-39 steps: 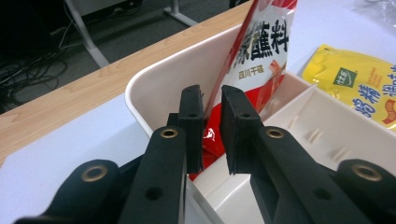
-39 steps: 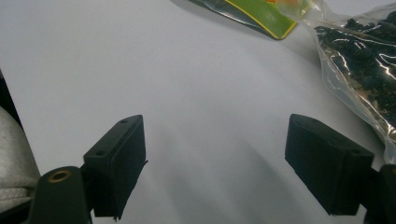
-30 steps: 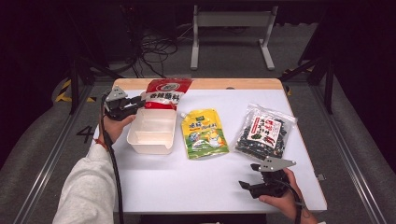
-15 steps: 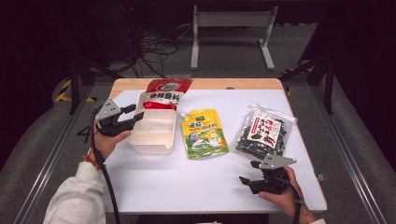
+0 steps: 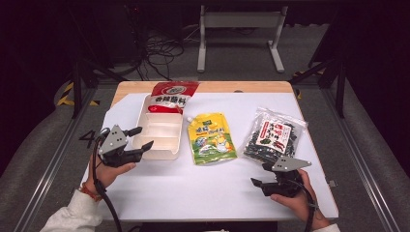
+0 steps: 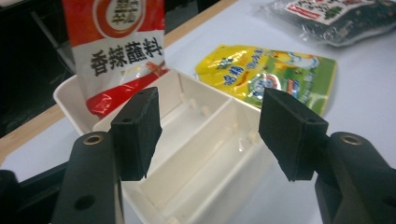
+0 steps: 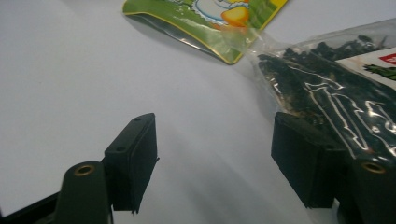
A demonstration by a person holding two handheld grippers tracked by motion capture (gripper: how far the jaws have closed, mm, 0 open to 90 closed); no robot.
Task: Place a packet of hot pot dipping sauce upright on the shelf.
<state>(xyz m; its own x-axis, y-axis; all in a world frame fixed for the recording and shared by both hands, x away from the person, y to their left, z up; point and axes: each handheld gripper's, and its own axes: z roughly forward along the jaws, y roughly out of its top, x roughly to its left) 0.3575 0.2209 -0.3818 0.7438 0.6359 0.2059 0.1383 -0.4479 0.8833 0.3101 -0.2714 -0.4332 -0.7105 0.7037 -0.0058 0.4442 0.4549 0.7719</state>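
Note:
A white divided tray (image 5: 162, 131) lies left of centre on the table. A red pouch (image 5: 170, 94) rests with its lower end in the tray's far compartment. My left gripper (image 5: 144, 137) hovers at the tray's near left corner. Its jaws have just been opening and hold nothing. In the left gripper view the gripper (image 6: 210, 135) looks over the tray (image 6: 205, 140) toward the red pouch (image 6: 116, 51). My right gripper (image 5: 258, 176) sits low at the near right. Its jaws have just been closing, with nothing between them. In the right gripper view the gripper (image 7: 215, 158) stands open.
A yellow-green pouch (image 5: 210, 137) lies flat right of the tray. A clear bag of dark pieces (image 5: 273, 135) lies further right, just beyond the right gripper and close to its right-hand jaw (image 7: 336, 107). The white table (image 5: 193, 188) ends close behind both hands.
My left gripper has drawn back from the tray's far left corner beside the red pouch to its near left corner, with the jaws wider apart. The right hand has stayed put.

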